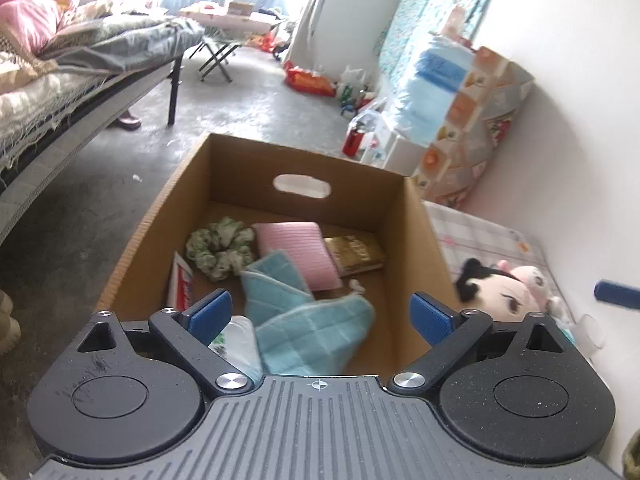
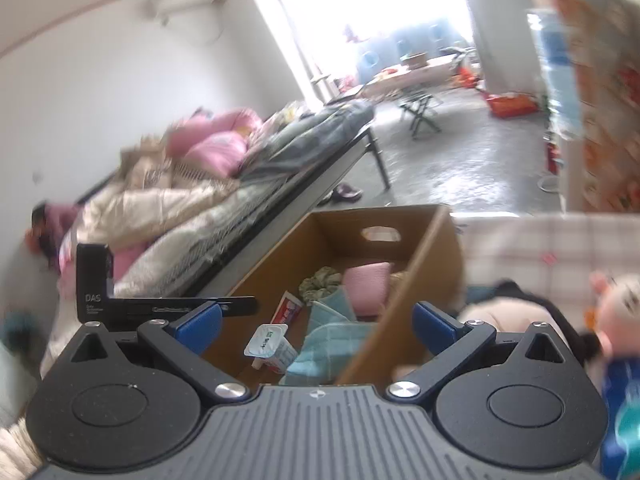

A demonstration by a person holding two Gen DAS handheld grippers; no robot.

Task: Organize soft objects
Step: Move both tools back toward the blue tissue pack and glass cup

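An open cardboard box (image 1: 404, 240) stands on the floor and holds teal cloths (image 1: 312, 328), a pink pad (image 1: 296, 252), a green scrunchie (image 1: 220, 248), a toothpaste tube (image 1: 181, 286) and a gold packet (image 1: 354, 252). My left gripper (image 1: 320, 314) is open and empty above the box's near end. A black-haired plush doll (image 1: 500, 290) lies right of the box on a checked mat (image 1: 480, 236). My right gripper (image 2: 318, 328) is open and empty over the box's (image 2: 436, 256) right wall, with the doll (image 2: 516, 308) just beyond its right finger.
A bed (image 1: 60, 80) with bedding runs along the left. Patterned bundles (image 1: 480, 120) and bags stand against the right wall. A small cup (image 2: 270, 346) lies in the box's near end. A folding table (image 1: 224, 20) stands far back.
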